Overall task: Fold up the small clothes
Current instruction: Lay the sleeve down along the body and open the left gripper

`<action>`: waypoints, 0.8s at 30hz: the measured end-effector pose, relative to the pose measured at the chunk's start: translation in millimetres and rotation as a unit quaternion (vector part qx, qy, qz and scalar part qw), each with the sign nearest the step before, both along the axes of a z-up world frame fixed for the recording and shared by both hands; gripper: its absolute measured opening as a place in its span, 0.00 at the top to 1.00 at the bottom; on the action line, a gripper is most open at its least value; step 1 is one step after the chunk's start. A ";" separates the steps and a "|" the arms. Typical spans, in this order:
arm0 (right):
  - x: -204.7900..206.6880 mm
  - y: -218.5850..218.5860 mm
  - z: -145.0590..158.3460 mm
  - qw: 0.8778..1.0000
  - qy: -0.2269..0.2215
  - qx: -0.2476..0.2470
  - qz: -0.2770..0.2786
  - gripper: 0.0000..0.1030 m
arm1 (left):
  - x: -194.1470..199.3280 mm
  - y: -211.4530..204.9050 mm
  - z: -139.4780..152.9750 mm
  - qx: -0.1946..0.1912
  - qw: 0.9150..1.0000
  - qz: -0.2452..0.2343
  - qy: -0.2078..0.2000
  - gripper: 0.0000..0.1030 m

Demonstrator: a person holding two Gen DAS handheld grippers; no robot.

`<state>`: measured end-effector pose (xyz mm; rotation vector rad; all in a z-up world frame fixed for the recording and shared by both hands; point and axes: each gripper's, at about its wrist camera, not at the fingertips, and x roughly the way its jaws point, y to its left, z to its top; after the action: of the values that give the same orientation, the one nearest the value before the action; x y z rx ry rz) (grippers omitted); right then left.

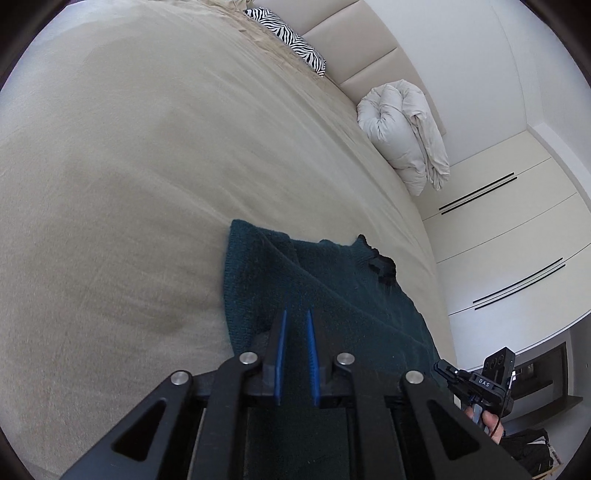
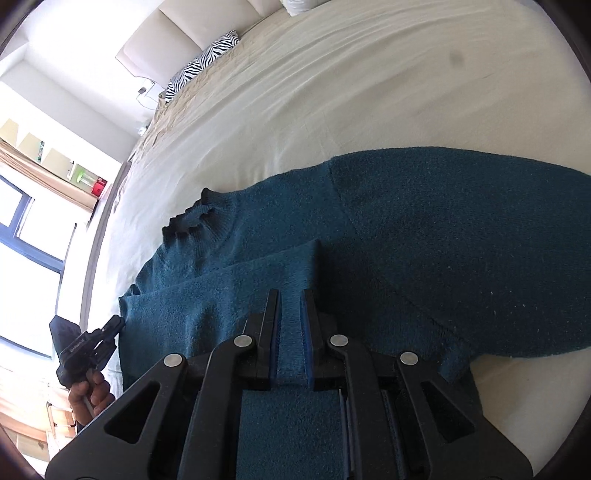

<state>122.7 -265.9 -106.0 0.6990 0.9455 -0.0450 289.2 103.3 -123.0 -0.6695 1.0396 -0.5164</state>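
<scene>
A: What is held closest in?

B: A fold of the teal sweater (image 2: 388, 229) is pinched between the nearly closed jaws of the right gripper (image 2: 291, 295). The left gripper (image 1: 297, 314) is likewise closed down to a narrow gap with the knit bunched at its tips; a grip on the hem there is judged likely.

A: What could be spoiled from here?

B: The knit is thick and loose, so a thin pinch could be pulled free if the two corners are carried at unequal pace. The fold would then be laid skewed, or the sleeve beneath dragged into a ridge.

A: And the edges?

B: The garment is spread on the beige bedspread (image 1: 129, 184), its ribbed collar (image 2: 188, 218) near the side edge of the bed. Beyond it, wide bare cover is left for laying the fold. Far off, a zebra pillow (image 1: 288, 33) and a bundled duvet (image 1: 402, 129) rest by the headboard, well apart from the work.
</scene>
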 end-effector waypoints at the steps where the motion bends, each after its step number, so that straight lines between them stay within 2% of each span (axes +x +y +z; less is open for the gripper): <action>1: 0.2 6.1 1.7 1.000 -0.008 0.010 0.010 0.90 | 0.4 -0.9 -4.7 0.003 1.000 0.001 0.005 0.90; 4: 8.8 27.7 -5.1 0.998 -0.008 0.041 0.047 0.90 | 1.0 4.2 -12.1 -0.017 1.000 0.015 0.011 0.91; 7: 19.3 40.6 -27.6 0.995 0.007 0.076 0.070 0.90 | -0.7 4.0 -10.6 -0.009 1.000 0.010 0.008 0.91; 9: 20.9 36.9 -49.0 0.992 0.025 0.112 0.056 0.90 | -3.9 4.2 -10.0 -0.006 1.000 0.004 0.007 0.91; 13: 15.2 25.4 -69.1 0.982 0.001 0.185 0.044 0.91 | -17.8 8.1 -8.3 -0.017 1.000 -0.009 0.008 0.91; 19: 6.0 26.1 -70.4 0.980 -0.005 0.189 0.052 0.91 | -50.9 13.2 -9.3 -0.029 0.999 -0.030 0.010 0.91; 24: -14.4 19.5 -73.0 0.978 -0.017 0.203 0.039 0.91 | -76.3 10.3 -8.2 0.000 0.999 -0.050 0.005 0.91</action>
<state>108.3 -246.4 -179.0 1.0348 0.9575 0.2352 212.9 113.6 -131.2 -0.6215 1.0863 -0.6010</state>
